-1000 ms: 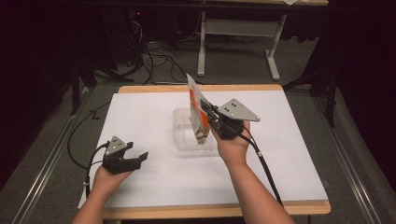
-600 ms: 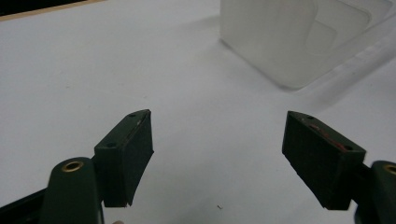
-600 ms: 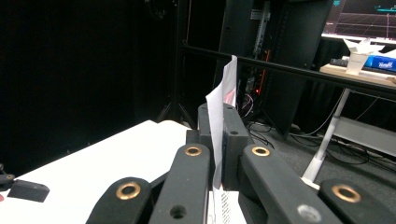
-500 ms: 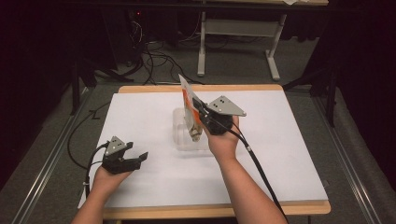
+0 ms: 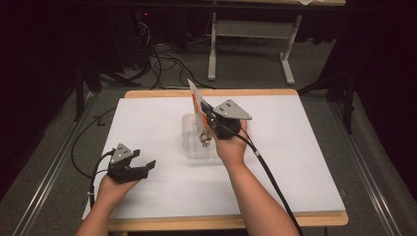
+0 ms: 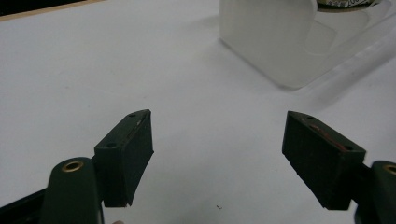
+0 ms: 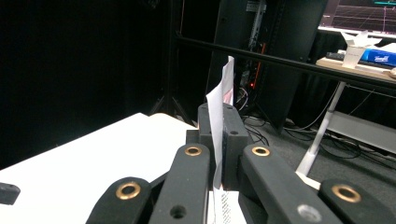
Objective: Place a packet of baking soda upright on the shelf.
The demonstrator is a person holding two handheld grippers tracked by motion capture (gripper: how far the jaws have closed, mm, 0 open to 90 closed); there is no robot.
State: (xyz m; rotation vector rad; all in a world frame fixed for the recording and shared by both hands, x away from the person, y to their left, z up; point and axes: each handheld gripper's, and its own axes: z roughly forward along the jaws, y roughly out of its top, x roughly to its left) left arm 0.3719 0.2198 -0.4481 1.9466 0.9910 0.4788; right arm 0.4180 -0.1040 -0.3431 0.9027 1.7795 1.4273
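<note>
the main risk is the packet (image 5: 195, 101) slipping or buckling: the right tongs (image 5: 210, 118) pinch only a thin flat sheet, and it stands tall above the jaws, so a quick tilt of the hand could bend it over or let it slide out. in the right gripper view the packet (image 7: 219, 100) runs edge-on between the two jaws, which are closed tight on its lower part, with most of it rising free above them. a second risk is the clear plastic tub (image 5: 196, 137) right below; it looks light, and a knock from the hand or the trailing cable could shove it across the worktop (image 5: 305, 147).

the packet is held up in the air near the centre of the worktop, over the 12 o'clock end of the tub, tilted toward 11 o'clock. it is white with orange print; what it holds i cannot tell.

the left tongs (image 5: 140, 167) rest low at about 8 o'clock on the worktop, well apart from the packet, jaws spread wide and holding nothing. from the left gripper view the tub (image 6: 280, 37) sits ahead at about 1 o'clock, beyond the open left tongs (image 6: 217, 154).
</note>
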